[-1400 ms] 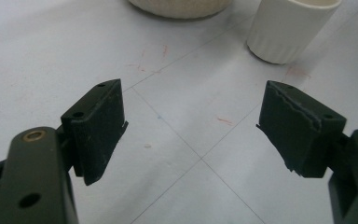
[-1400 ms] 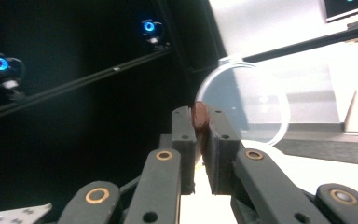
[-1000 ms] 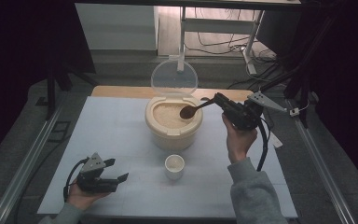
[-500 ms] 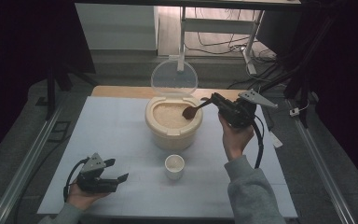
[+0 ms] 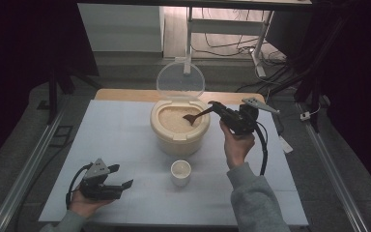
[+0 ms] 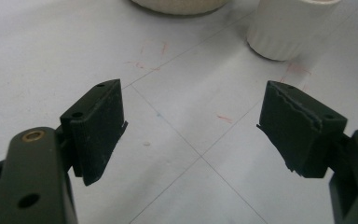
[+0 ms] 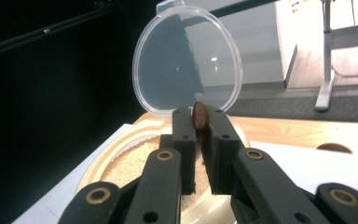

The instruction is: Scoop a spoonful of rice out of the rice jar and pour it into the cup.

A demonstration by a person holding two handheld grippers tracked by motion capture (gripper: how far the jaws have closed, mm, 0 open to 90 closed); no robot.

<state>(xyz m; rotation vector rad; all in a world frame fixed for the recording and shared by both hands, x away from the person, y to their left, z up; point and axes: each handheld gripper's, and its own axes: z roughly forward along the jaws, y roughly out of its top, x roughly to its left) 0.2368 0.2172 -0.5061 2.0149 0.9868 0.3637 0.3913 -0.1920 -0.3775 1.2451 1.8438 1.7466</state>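
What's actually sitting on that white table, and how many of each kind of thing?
Rice containers with the clear lid up: 1, the rice container
Small white cups: 1, the cup
Brown spoons: 1, the spoon, clamped in the right gripper above the rice
Handheld grippers: 2, with the left gripper open
Total: 5

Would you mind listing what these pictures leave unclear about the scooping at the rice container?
- Spoon bowl: in the right gripper view, the right gripper fingers hide all but the handle end; whether it holds rice cannot be told.
- White cup: in the left gripper view the top edge cuts off its rim; in the high view its contents are too small to judge.
- Rice container: the left gripper view's top edge crops all but its base.
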